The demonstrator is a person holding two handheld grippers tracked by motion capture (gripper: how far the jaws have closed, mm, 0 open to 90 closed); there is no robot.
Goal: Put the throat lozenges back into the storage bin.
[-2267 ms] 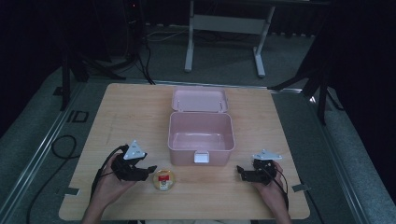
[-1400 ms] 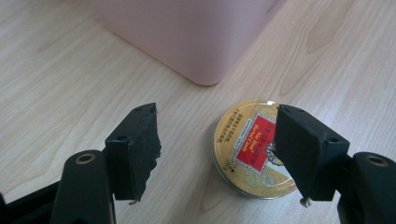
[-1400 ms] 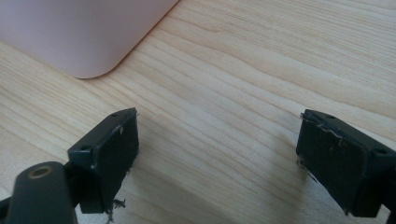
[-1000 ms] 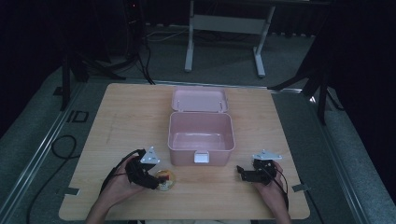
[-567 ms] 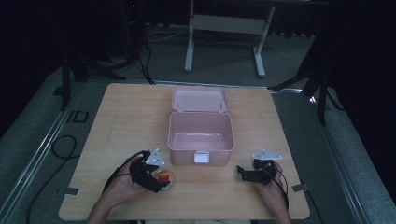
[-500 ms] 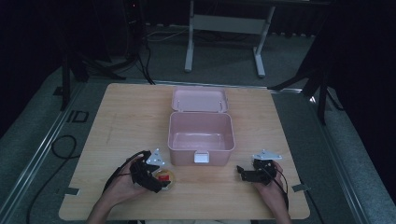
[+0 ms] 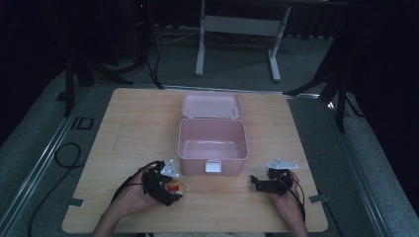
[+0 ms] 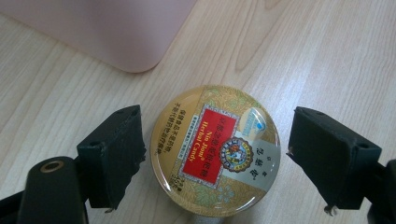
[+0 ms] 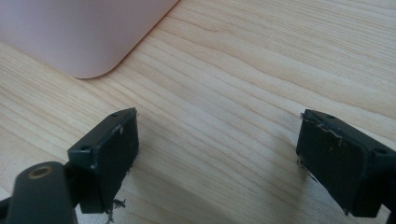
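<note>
High view first: a wooden table [image 7: 123, 143] with a pink box [image 7: 212, 143] standing open at its middle, lid tipped back behind it, white latch facing the person. Down at the near edge, the left gripper [image 7: 170, 190] sits right over a round candy tin [image 7: 176, 187], just off the box's near left corner. Across the table, the right gripper [image 7: 254, 181] hangs near the box's near right corner, its jaws pointing toward the middle of the table.

Left gripper view now, and this is the close one: the tin [image 8: 215, 150] lies flat on the wood, gold lid with a red label up, sitting squarely between the two black jaws. The jaws are spread wide. The left pad [image 8: 116, 154] is just beside the tin's rim; whether it touches I cannot tell. The right pad [image 8: 327, 154] stands clear of it, bare wood between. No squeeze on the tin.

Right gripper view: jaws spread wide, bare wood between them, the box's rounded corner [image 9: 88, 37] ahead.
</note>
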